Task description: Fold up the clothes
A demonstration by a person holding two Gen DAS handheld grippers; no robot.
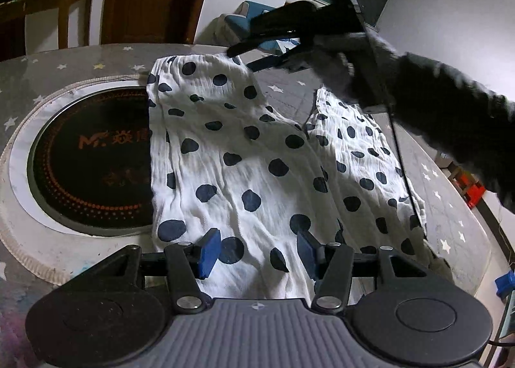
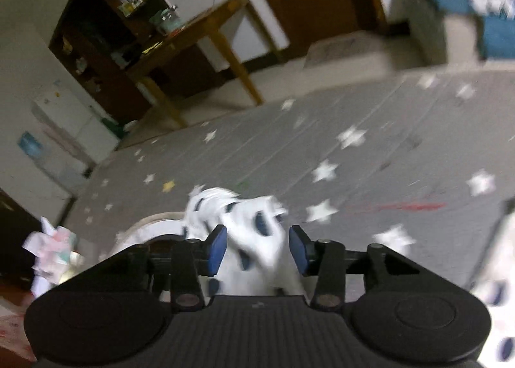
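Note:
A white garment with dark blue polka dots (image 1: 244, 149) lies spread on the grey star-patterned tablecloth (image 1: 80, 62). Its left edge overlaps a round black cooktop. My left gripper (image 1: 259, 252) hovers open over the garment's near edge, its blue pads (image 1: 210, 252) apart and not pressing the cloth. In the left wrist view my right gripper (image 1: 241, 59), held by a hand in a dark fuzzy sleeve (image 1: 450, 117), is at the garment's far corner. In the blurred right wrist view that gripper (image 2: 257, 249) stands open, with the garment's bunched corner (image 2: 248, 226) lying between and beyond the pads, untouched.
The round black cooktop (image 1: 90, 162) is set in the table, ringed by a white mat. The table's right rim (image 1: 482, 239) curves close by. A wooden side table (image 2: 199, 33), a dark shelf unit and a heap of crumpled paper (image 2: 51, 249) stand beyond the table.

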